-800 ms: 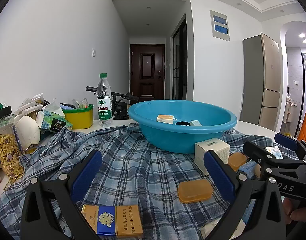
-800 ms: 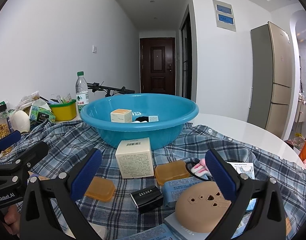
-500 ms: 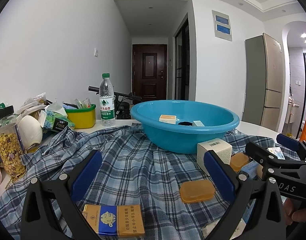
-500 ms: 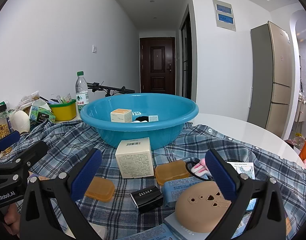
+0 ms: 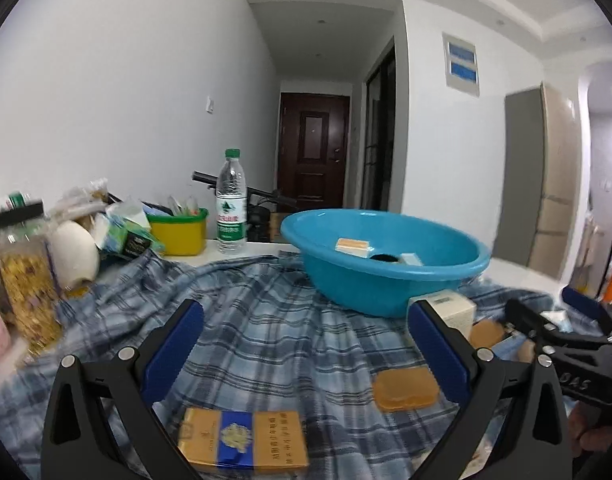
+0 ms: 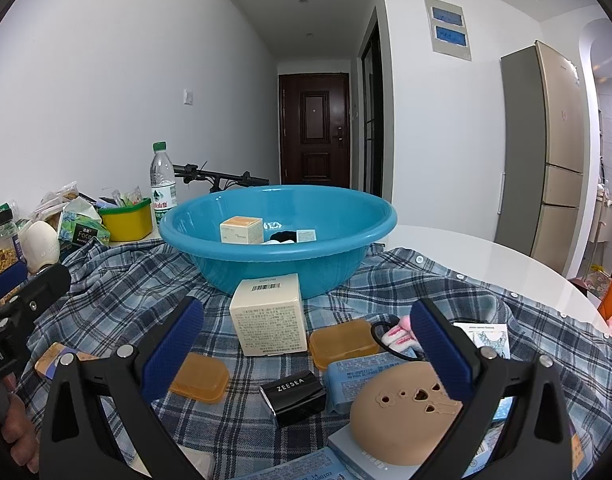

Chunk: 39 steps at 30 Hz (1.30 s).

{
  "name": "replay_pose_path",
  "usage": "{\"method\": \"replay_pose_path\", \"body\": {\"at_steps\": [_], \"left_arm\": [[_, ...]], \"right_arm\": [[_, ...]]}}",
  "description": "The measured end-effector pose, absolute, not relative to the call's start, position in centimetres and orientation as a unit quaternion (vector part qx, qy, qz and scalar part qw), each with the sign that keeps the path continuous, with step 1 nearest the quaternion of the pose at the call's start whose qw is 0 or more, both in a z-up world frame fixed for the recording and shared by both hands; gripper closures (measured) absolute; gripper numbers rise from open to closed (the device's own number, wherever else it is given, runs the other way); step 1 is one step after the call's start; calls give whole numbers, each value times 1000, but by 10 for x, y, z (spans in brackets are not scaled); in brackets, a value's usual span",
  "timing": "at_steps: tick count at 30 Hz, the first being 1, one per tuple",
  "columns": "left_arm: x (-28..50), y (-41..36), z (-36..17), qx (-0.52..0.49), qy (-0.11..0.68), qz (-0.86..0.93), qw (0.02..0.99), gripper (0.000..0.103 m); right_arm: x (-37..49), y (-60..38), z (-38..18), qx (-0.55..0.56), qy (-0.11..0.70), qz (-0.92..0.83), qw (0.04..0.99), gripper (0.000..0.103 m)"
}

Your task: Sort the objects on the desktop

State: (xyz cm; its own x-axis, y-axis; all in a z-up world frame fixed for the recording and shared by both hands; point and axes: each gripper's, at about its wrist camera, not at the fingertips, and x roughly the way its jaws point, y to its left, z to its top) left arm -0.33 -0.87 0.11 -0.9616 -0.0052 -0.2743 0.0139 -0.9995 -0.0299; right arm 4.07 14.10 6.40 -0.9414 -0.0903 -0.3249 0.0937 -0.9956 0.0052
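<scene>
A blue basin (image 6: 282, 248) stands on a plaid shirt (image 6: 118, 296) and holds a small cream box (image 6: 241, 230), a black item and a small tag box. In front of it lie a cream box (image 6: 268, 316), two orange cases (image 6: 200, 376) (image 6: 342, 342), a black ZEESEA box (image 6: 296, 394), a tan sponge (image 6: 406, 420) and blue packs. My right gripper (image 6: 306, 354) is open and empty above them. My left gripper (image 5: 306, 344) is open and empty over the shirt, above a gold and blue cigarette pack (image 5: 244, 440). The basin (image 5: 386, 264) lies ahead right.
At the left stand a water bottle (image 5: 231, 204), a yellow tub (image 5: 178, 232), a tissue pack (image 5: 126, 232), a white egg-shaped object (image 5: 74, 252) and a cereal jar (image 5: 22, 280). The white round table (image 6: 486, 256) shows bare at the right. A fridge (image 6: 546, 152) stands behind.
The left gripper has shifted left and tilted, so the basin slid right in its view, which is blurred. The right gripper has held still. Both stay open.
</scene>
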Motion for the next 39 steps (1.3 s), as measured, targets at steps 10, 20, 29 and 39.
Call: {"method": "replay_pose_path", "body": {"at_steps": [10,20,29,39], "left_arm": [[-9,-18,66,124,19,-992,1,0],[-8,-16,143,81,4,-997,9,0],[4,-14,182,37,4,-999,3,0],[-5,-11,186,91,-1,-996,4,0]], "right_arm": [[36,152,97,177,-44,-981,68,0],[41,146,193,118,5,-991,59,0],[50,134,256,46,8,-997,65,0],[43,133,257,74,26,-995,63,0]]}}
